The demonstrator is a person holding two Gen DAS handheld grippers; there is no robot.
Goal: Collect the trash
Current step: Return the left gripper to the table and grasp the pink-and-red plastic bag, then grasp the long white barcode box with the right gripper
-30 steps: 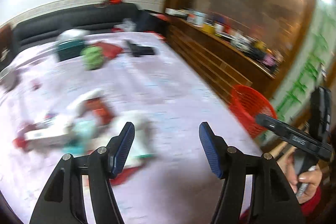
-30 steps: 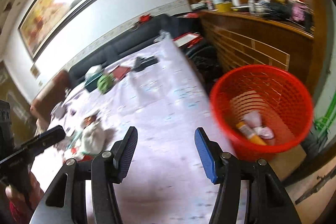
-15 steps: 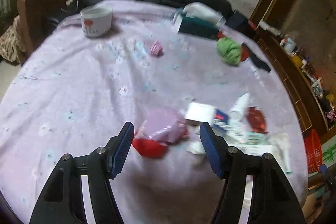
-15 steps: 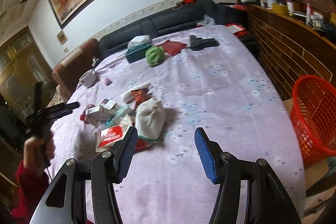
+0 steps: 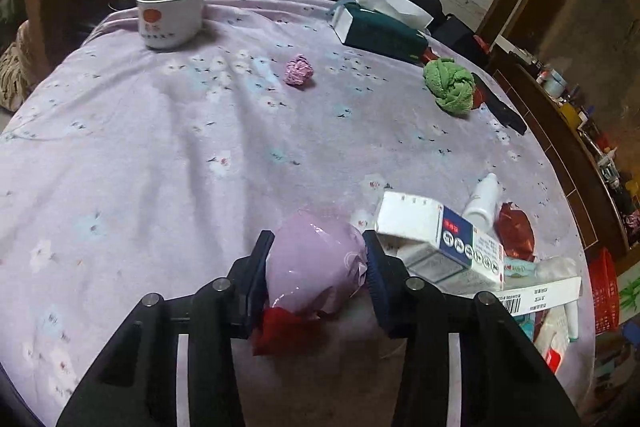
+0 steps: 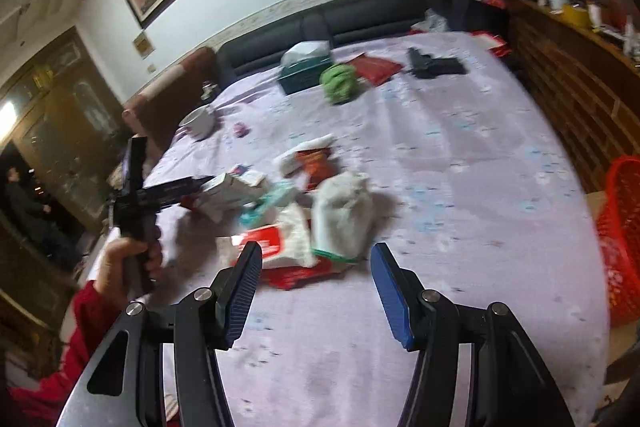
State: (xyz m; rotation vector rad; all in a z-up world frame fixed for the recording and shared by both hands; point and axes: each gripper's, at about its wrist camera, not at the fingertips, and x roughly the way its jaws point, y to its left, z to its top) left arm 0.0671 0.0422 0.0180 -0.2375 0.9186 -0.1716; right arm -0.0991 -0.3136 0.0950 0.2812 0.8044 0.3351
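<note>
**Left fingers close around a lilac packet at the near edge of the desk**

The left gripper (image 5: 316, 267) has its two fingers pressed against either side of a glossy lilac packet (image 5: 312, 263), which bulges between the blue pads; it appears gripped, though whether it is lifted off the cloth cannot be told. A red scrap (image 5: 280, 327) lies just under and in front of it. The packet sits at the near edge of the desk (image 5: 160, 147), at the left end of a heap of rubbish, and so is the easiest piece to take without disturbing the rest.

Touching the packet's right side is a white and blue carton (image 5: 440, 231), with a small white bottle (image 5: 482, 203) and a dark red wrapper (image 5: 516, 231) beyond it.

The right gripper (image 6: 316, 291) hangs above the near edge with its fingers spread wide and nothing between them, facing the same heap: a crumpled white bag (image 6: 340, 215) and a red and white packet (image 6: 272, 243). Waiting there, it seems ready to take the next piece.

The red basket (image 6: 620, 239) stands off the desk's right edge, well apart from the heap, likely where the rubbish goes.

Toward the far edge rest a white bowl (image 5: 170, 17), a green cloth ball (image 5: 450, 87), a tissue box (image 5: 380, 31) and a small pink wad (image 5: 298, 69), untouched.
</note>
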